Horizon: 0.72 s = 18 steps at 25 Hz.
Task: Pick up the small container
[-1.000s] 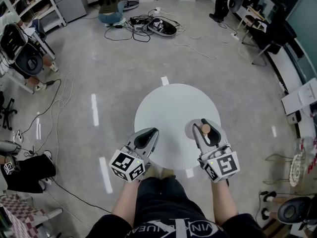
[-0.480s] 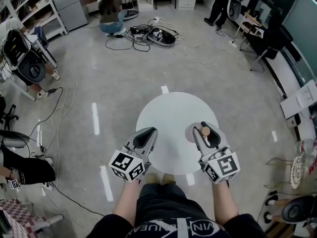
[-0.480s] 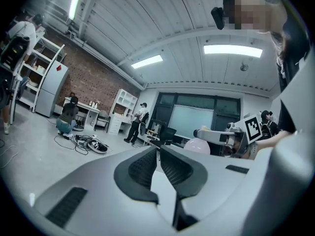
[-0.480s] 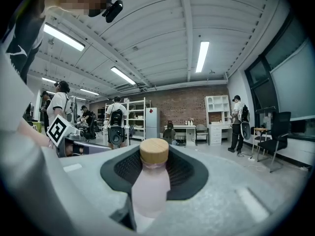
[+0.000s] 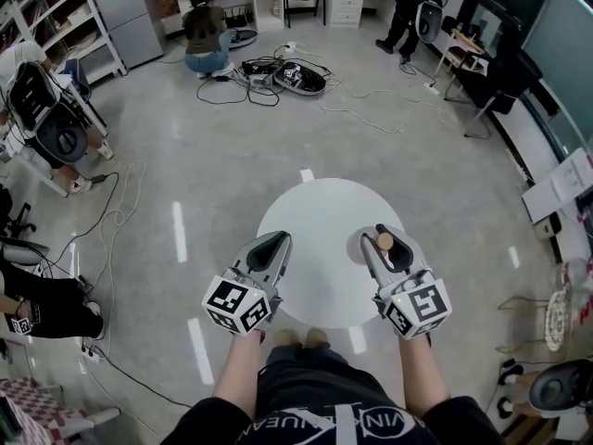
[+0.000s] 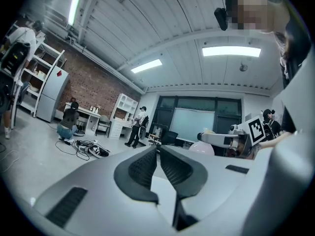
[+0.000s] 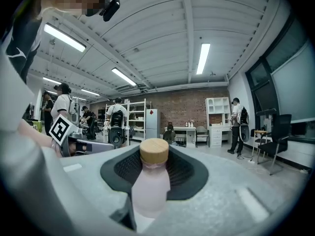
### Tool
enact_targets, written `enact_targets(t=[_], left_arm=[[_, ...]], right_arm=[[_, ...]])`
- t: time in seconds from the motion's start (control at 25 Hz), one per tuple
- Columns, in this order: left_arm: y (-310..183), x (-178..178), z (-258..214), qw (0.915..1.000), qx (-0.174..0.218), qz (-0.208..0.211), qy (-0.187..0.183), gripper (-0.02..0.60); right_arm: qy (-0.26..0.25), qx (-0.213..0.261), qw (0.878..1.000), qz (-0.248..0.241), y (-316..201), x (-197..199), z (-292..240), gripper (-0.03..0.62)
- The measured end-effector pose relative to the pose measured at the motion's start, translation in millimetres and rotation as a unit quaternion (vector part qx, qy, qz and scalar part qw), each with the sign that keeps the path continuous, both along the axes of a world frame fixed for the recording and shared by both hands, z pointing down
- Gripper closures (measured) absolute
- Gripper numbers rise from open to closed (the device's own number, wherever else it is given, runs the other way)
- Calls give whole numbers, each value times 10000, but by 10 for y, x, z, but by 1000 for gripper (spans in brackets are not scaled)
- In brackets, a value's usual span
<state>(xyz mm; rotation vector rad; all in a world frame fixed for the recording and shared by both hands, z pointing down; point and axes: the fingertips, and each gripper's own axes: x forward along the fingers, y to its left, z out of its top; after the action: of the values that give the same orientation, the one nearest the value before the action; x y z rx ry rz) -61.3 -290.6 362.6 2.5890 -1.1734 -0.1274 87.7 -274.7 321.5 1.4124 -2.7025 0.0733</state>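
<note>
Both claws have lifted a little off the round surface (image 5: 320, 213), the right claw (image 5: 384, 234) taking the small bottle (image 5: 384, 242) up with it; in the head view the bottle hangs over the surface's 3 o'clock side, while the left claw (image 5: 278, 240) idles at 9 o'clock. In the left gripper view its jaws are pressed together on nothing. In the right gripper view the jaws pinch the pink body below the wooden cap (image 7: 154, 150); the bottle is held upright, probably so it cannot slip.
</note>
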Motion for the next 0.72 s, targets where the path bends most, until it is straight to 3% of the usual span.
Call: enact_targets(t=[0.72], left_arm=[[32, -131, -32, 9999, 28, -101, 47, 558]], right_arm=[[-35, -99, 9999, 81, 63, 12, 23, 465]])
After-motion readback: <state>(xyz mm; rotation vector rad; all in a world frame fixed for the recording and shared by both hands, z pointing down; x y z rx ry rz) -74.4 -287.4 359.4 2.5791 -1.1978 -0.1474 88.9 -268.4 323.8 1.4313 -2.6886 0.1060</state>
